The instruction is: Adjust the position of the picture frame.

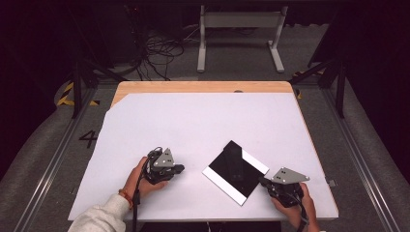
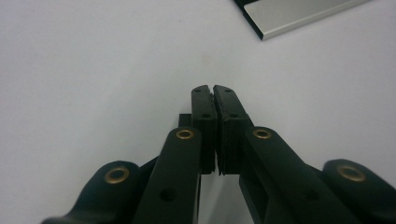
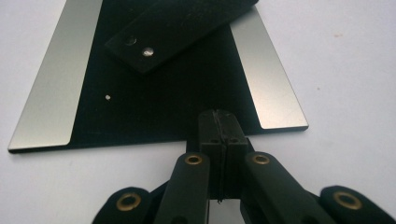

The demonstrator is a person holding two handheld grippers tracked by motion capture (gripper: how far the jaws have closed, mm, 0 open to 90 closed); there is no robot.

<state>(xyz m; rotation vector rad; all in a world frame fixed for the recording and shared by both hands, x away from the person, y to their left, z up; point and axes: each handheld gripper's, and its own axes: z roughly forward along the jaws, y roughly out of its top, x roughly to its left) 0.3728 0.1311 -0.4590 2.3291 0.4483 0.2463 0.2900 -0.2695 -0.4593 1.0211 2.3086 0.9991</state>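
Black plate (image 1: 235, 172) with silver edge strips lies flat on bench (image 1: 193, 125); both my jaws are pressed together, empty. Part right gripper (image 3: 218, 116) before approaching its near edge.

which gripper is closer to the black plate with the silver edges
The right gripper: its shut tips sit right at the near edge of the black plate, while the left gripper rests apart on bare white table.

The white tabletop (image 1: 193, 125) lies bare across its far half and left side, open to any pass. One obstacle sits near right of centre: a flat black plate (image 1: 235, 171) with silver edge strips, carrying a black bar (image 3: 177, 28). The left tool (image 1: 180, 168) has open surface between itself and the plate; the right tool (image 1: 261, 181) sits at the plate's near right edge.
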